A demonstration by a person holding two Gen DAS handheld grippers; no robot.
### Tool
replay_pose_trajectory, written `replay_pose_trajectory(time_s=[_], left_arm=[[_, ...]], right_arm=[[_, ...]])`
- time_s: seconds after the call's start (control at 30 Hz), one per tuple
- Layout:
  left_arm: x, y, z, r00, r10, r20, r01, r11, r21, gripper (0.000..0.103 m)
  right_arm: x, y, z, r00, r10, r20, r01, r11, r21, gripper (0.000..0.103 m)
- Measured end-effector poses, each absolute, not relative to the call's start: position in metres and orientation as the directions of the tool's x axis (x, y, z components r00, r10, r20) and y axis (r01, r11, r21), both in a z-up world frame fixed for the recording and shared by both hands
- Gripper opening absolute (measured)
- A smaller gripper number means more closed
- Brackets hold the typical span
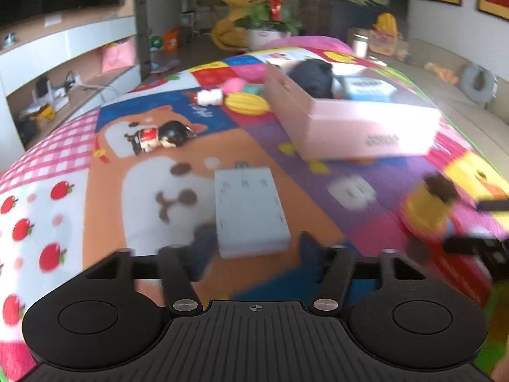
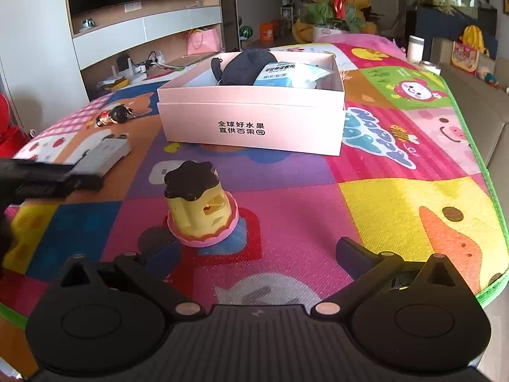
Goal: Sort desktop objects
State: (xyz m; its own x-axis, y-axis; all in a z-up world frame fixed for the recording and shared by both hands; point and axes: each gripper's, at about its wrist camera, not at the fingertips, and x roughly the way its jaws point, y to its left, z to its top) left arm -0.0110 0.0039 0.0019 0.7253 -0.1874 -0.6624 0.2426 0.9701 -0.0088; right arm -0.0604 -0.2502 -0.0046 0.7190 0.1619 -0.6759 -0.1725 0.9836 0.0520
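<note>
Right gripper (image 2: 254,254): standing with its jaws spread wide and nothing between them, hovering low over the play mat (image 2: 397,203).
Pudding toy (image 2: 200,203): sitting upright on the mat just ahead of the right gripper and a little toward its left finger, apart from both pads.
Turning relation: the toy is lying off the gripper's centre line, so I judge the right hand is needing a small shift left before closing; being round, it has no long axis to line up with.
Left gripper (image 1: 251,248): jaws partly open and empty, pointing at the grey adapter block (image 1: 249,207).
Adapter block: lying flat just ahead of the left fingertips, its long axis running away from the gripper, so the jaws are facing its narrow width.
Nearer hand: right for the toy, left for the block.
Pink box (image 2: 254,117): waiting open beyond both, already holding a dark pouch (image 2: 245,65) and a blue packet (image 2: 286,74), with room left inside.
Open room: bare mat is lying between toy and box; the mat's green edge is running well to the right.
Other clutter: a small figurine (image 1: 159,137) and a yellow shell-like toy (image 1: 246,103) are resting further left, well clear.
</note>
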Motion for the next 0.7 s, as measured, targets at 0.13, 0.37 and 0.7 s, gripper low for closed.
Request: replay_pose_trajectory(time_s=[0.13,0.37,0.7], left_arm=[[-0.015,0.014,-0.004,0.736,-0.124,-0.666,0.183,0.983,0.019,0.099],[0.009,0.052,-0.002,0.750,0.108,-0.652,-0.096,0.994,0.055,0.103],[-0.005,0.043,0.016,0.769,-0.152,-0.621,0.028,0.978,-0.204,0.103]], right_arm=[[-0.063,-0.240,-0.008,0.741,0.103,-0.664,-0.127,0.992,0.012,0.103],[-0.064,-0.239,-0.010,0.756,0.093,-0.648,-0.121,0.993,0.002,0.103],[-0.066,-0.238,-0.012,0.779,0.098,-0.619,-0.129,0.992,-0.006,0.103]])
